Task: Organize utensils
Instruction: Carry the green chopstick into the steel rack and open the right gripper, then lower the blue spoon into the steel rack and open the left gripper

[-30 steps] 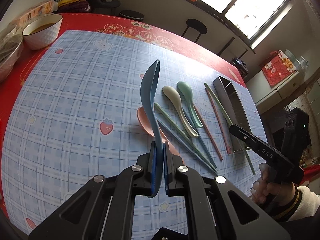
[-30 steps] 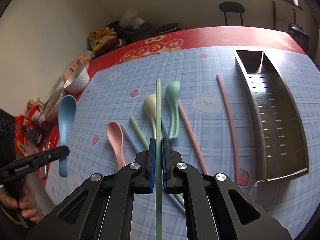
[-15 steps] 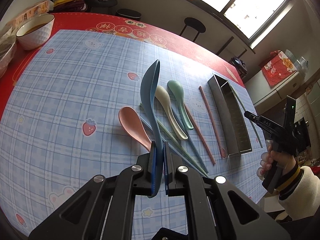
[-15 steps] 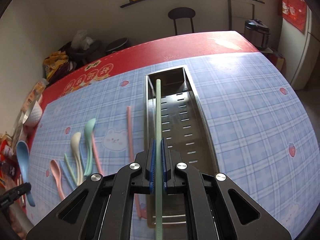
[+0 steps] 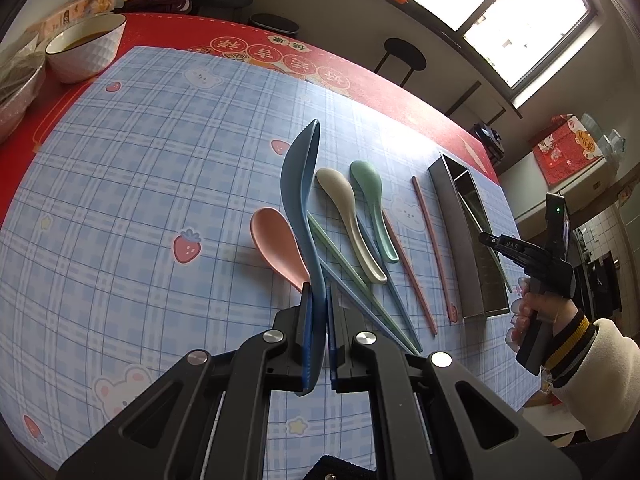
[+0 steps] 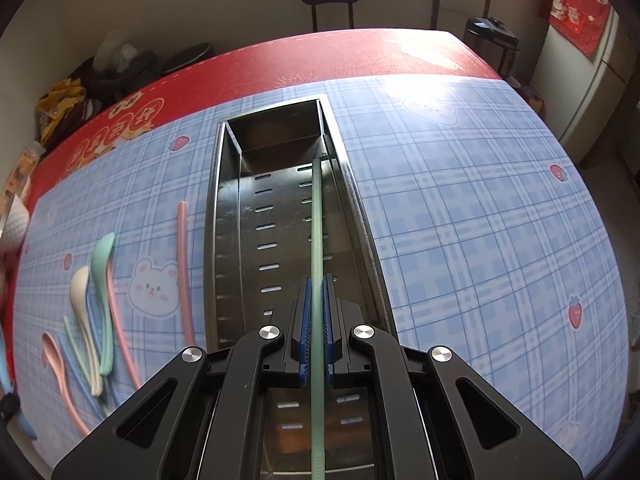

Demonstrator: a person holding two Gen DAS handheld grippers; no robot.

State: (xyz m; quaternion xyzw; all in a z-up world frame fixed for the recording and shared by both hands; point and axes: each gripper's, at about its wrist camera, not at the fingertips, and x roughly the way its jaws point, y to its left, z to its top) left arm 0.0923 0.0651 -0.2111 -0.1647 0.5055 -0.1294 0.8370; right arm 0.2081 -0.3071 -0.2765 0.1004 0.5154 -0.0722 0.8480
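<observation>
My left gripper (image 5: 319, 296) is shut on the handle of a blue spoon (image 5: 300, 184), held above the table. Below it lie a pink spoon (image 5: 276, 246), a cream spoon (image 5: 348, 216), a green spoon (image 5: 372, 200), green and blue chopsticks (image 5: 360, 288) and two pink chopsticks (image 5: 430, 236). My right gripper (image 6: 316, 292) is shut on a green chopstick (image 6: 317, 220), which points along the long metal utensil tray (image 6: 224, 208), over its right side. In the left wrist view the right gripper (image 5: 490, 240) hangs over the tray (image 5: 456, 224).
A white bowl (image 5: 86, 46) with brown liquid and a second bowl (image 5: 16, 88) stand at the far left on the red tablecloth (image 5: 360, 76). Clothes and bags lie beyond the table. A person's hand and cream sleeve (image 5: 580, 344) hold the right gripper.
My right gripper carried the green chopstick from above the loose utensils to the tray and sank toward its right side. The left gripper has kept its place with the blue spoon.
</observation>
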